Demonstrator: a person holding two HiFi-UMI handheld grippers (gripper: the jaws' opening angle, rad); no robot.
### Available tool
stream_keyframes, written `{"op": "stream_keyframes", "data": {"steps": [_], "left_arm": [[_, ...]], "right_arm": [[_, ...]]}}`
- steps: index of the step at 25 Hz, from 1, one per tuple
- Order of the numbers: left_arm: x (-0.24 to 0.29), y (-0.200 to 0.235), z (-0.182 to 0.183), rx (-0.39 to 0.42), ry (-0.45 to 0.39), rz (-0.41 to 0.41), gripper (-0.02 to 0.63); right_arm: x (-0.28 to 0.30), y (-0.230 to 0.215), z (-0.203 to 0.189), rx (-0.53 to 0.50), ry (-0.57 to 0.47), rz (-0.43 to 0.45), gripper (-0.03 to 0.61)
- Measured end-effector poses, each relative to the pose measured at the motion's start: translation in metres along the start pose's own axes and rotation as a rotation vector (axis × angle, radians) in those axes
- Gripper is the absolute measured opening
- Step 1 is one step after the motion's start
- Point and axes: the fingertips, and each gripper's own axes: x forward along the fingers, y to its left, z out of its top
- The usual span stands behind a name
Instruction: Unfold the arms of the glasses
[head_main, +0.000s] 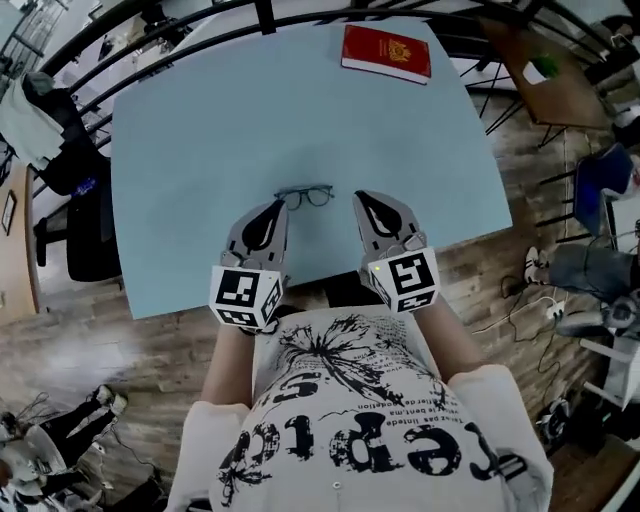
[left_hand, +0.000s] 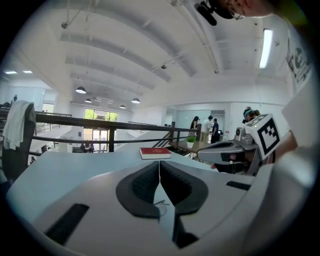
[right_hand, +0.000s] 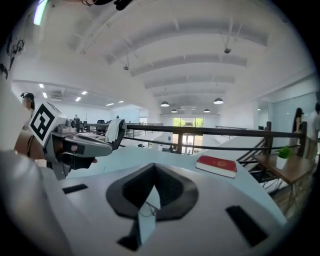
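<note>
The pale blue surface (head_main: 200, 150) carries a red booklet (head_main: 386, 52) at its far edge. The left gripper (head_main: 276, 206) and the right gripper (head_main: 361, 199) both hold their jaws pressed together, empty. The glasses (head_main: 305, 196) lie between the tips, long axis crosswise, nearer the left.

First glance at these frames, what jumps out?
A red book lies at the far edge of the pale blue table. In the table's near half, small dark-framed glasses lie between the tips of the left gripper and right gripper, both shut and empty.
</note>
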Motion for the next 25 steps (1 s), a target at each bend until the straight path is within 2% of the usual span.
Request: {"op": "stream_keyframes", "data": {"steps": [5, 10, 16, 19, 22, 25], "left_arm": [[0.042, 0.01, -0.011, -0.067, 0.025, 0.135, 0.02], [0.063, 0.025, -0.036, -0.099, 0.081, 0.192, 0.02], [0.078, 0.032, -0.051, -0.084, 0.087, 0.175, 0.018], [0.086, 0.039, -0.058, -0.052, 0.102, 0.157, 0.02], [0.09, 0.047, -0.071, -0.057, 0.135, 0.154, 0.018], [0.091, 0.049, -0.085, -0.078, 0.175, 0.144, 0.02]], "right_arm": [[0.041, -0.035, -0.023, -0.05, 0.099, 0.167, 0.011], [0.079, -0.04, -0.058, -0.095, 0.215, 0.292, 0.01], [0.104, -0.032, -0.11, -0.172, 0.401, 0.433, 0.011], [0.116, -0.028, -0.13, -0.205, 0.484, 0.48, 0.011], [0.125, -0.026, -0.148, -0.259, 0.574, 0.519, 0.015], [0.126, -0.022, -0.167, -0.335, 0.653, 0.58, 0.083]]}}
